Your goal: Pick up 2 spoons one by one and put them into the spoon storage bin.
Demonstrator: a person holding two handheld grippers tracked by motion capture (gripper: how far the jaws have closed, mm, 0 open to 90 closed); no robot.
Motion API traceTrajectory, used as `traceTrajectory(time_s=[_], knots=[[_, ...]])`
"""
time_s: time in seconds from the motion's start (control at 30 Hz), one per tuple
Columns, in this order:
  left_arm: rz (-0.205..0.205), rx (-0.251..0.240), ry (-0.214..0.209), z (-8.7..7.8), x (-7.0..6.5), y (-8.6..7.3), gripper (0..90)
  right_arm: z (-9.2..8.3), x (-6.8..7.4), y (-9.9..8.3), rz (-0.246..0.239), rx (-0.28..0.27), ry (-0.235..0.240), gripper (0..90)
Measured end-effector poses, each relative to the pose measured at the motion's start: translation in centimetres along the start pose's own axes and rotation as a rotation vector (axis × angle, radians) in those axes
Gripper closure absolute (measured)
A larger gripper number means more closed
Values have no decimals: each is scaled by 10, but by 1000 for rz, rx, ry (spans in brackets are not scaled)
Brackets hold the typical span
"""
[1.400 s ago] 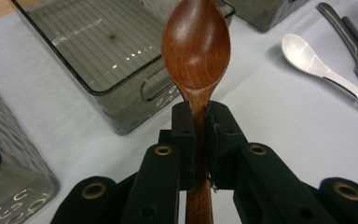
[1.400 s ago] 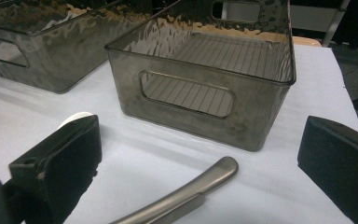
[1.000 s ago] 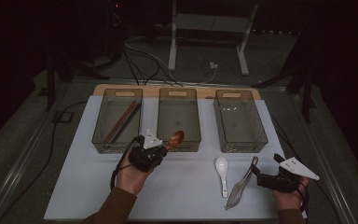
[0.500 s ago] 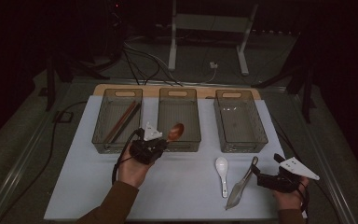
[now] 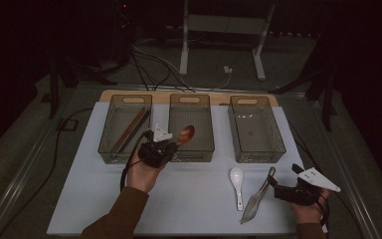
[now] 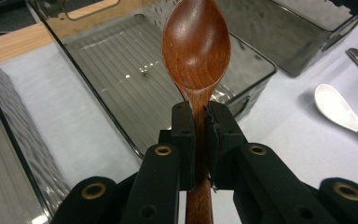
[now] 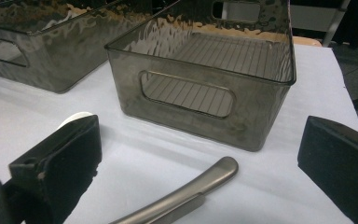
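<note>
Carried up and toward the bins since a second ago, the wooden spoon (image 5: pixel 186 134) now hangs with its bowl over the near end of the middle bin (image 5: pixel 191 127), where earlier it was at that bin's front edge; the right gripper (image 5: pixel 280 190) has not moved. The left gripper (image 5: pixel 171 144) is clamped tight on the spoon's neck, which the left gripper view (image 6: pixel 196 51) shows plainly, bowl up and forward, the empty ribbed floor of the bin beneath it. The left bin (image 5: pixel 125 127) already holds chopsticks (image 5: pixel 131 128); the right bin (image 5: pixel 255 127) looks empty. So the sorting seems partly done: one kind of utensil is binned, the spoon is about to be lowered and let go, and two pieces remain on the mat (image 5: pixel 79 199), the white spoon (image 5: pixel 237 181) and the tongs (image 5: pixel 258 196). The tongs lie flat, their arms close together, gripping nothing. The right gripper's jaws stand wide open on either side of the tongs' handle end (image 7: pixel 191 193), not touching it.
</note>
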State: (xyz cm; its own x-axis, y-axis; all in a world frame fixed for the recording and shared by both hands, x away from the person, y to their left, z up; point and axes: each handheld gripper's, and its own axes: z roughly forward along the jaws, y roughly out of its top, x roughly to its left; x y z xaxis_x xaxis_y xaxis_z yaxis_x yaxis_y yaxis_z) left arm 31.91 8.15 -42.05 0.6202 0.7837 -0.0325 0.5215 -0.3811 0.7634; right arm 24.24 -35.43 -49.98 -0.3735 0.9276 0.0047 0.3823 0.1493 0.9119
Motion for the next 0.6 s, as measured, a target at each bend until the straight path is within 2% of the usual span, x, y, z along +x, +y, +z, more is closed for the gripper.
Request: traceTrajectory(time_s=[0.6], knots=[[-11, -22, 17, 6, 12, 24, 840, 0, 0, 0, -1, 0, 1, 0]])
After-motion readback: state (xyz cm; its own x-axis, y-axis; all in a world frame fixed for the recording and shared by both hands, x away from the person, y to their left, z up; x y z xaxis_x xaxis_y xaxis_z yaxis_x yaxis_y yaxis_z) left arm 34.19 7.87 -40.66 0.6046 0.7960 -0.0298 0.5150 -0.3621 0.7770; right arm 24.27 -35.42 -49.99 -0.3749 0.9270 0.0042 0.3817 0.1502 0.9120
